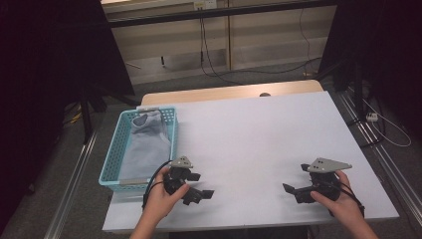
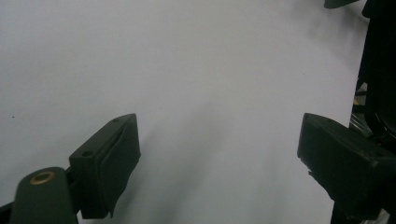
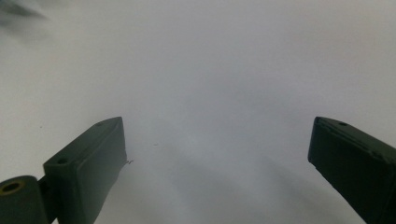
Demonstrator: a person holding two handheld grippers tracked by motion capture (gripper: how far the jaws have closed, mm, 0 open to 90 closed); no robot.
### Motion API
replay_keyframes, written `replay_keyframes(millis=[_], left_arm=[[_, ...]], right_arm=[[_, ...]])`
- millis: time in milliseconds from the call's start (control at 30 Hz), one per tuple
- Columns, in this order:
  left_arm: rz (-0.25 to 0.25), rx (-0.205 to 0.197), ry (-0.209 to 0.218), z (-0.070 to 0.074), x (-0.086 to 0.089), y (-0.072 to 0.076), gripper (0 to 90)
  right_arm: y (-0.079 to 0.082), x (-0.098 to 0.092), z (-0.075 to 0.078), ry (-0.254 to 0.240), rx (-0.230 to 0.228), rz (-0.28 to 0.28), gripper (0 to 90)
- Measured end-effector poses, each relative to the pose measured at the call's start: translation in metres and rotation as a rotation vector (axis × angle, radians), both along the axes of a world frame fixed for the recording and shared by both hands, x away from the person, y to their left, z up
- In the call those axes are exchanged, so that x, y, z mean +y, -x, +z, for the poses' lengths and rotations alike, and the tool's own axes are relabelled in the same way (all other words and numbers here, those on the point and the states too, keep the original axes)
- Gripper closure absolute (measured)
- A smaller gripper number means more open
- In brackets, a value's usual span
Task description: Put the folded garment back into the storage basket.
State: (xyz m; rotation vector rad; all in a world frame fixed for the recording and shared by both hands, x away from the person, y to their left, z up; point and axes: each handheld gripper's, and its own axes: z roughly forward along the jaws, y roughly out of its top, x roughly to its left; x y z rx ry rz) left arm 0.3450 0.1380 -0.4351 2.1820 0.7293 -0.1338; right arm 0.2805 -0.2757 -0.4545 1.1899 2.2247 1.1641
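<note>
Nearest to me, the person's two hands rest low over the white surface (image 1: 259,134), each wrapped around a hand-held gripper. The left hand-held gripper (image 1: 199,186) has its jaws spread wide with nothing between them, only bare white sheet beyond the pads, and the right hand-held gripper (image 1: 293,185) stands just as wide and just as empty. They point inward toward one another, well apart across the near edge. Just beyond and outward of the left hand-held gripper sits a light-blue plastic basket (image 1: 110,162), its near corner close to that hand, and inside it lies a grey folded garment (image 1: 145,144), slumped along the length of the basket with its far end bunched against the far wall. Beyond that, the sheet runs out to a strip of wooden tabletop and then the floor with its cables. My worry from here is the basket: it looks light, so a reach into it that catches the lattice wall could drag or tip it toward the edge. The cloth is limp too; a pinch on one layer alone could let the fold fall open.
</note>
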Motion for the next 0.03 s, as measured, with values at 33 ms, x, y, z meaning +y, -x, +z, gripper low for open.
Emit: replay_keyframes(millis=[33], left_arm=[[0.001,-0.001,0.000,-0.0001,-0.0001,-0.0001,13.3]], right_arm=[[-0.0007,-0.0001,-0.0002,0.001,0.000,-0.001,4.2]])
